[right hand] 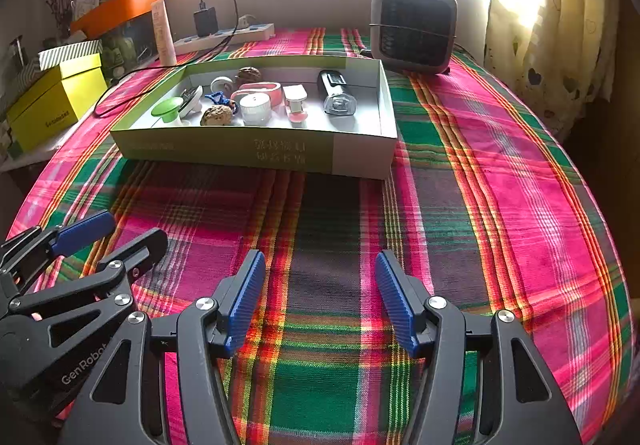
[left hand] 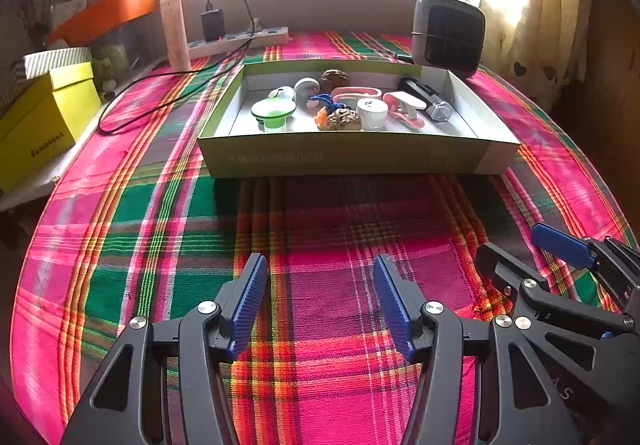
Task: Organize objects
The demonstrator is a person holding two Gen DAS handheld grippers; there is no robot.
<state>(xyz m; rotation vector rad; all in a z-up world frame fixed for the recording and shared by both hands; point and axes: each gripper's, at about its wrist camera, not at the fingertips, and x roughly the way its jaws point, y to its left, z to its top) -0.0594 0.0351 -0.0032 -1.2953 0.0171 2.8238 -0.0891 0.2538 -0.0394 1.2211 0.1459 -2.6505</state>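
Note:
A shallow green and white cardboard box sits on the plaid cloth ahead of both grippers. Inside lie a green suction cup, two walnuts, a white cap, pink clips, a blue cord, and a black and silver flashlight. My left gripper is open and empty, low over the cloth. My right gripper is open and empty beside it; it also shows in the left wrist view.
A small grey fan heater stands behind the box. A power strip with a charger and a tube stand at the back left. Yellow boxes sit left. A curtain hangs right.

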